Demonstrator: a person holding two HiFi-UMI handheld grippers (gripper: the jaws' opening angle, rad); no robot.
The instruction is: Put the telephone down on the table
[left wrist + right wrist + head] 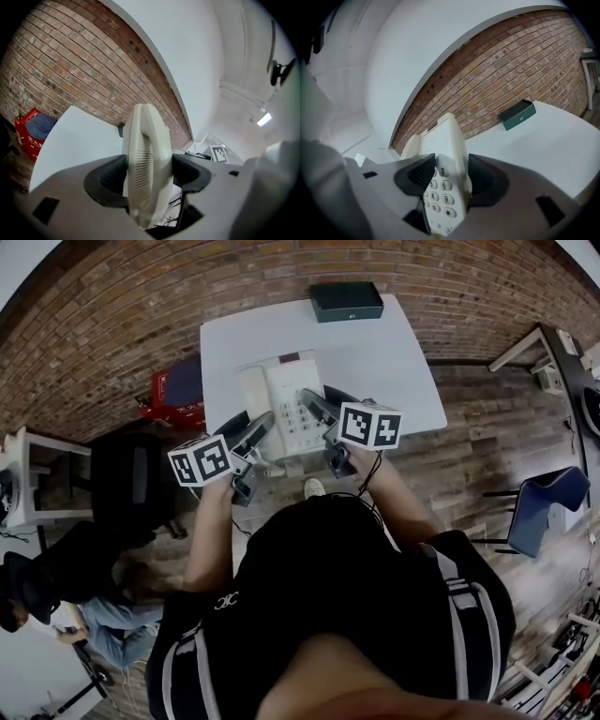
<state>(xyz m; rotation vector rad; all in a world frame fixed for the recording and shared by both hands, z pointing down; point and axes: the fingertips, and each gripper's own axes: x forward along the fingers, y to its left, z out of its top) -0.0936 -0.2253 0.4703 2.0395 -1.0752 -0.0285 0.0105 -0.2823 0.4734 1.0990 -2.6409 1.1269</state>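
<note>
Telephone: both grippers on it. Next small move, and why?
Probably lower it straight down, level. The left gripper is shut on the telephone at its handset side, the right gripper at its keypad side. It seems to hang over bare table, with the dark box well beyond it.

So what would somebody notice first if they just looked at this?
The cream telephone jumps out first, pinched between the left gripper and the right gripper over the near side of the white table. Next comes the dark box at the table's far edge.
</note>
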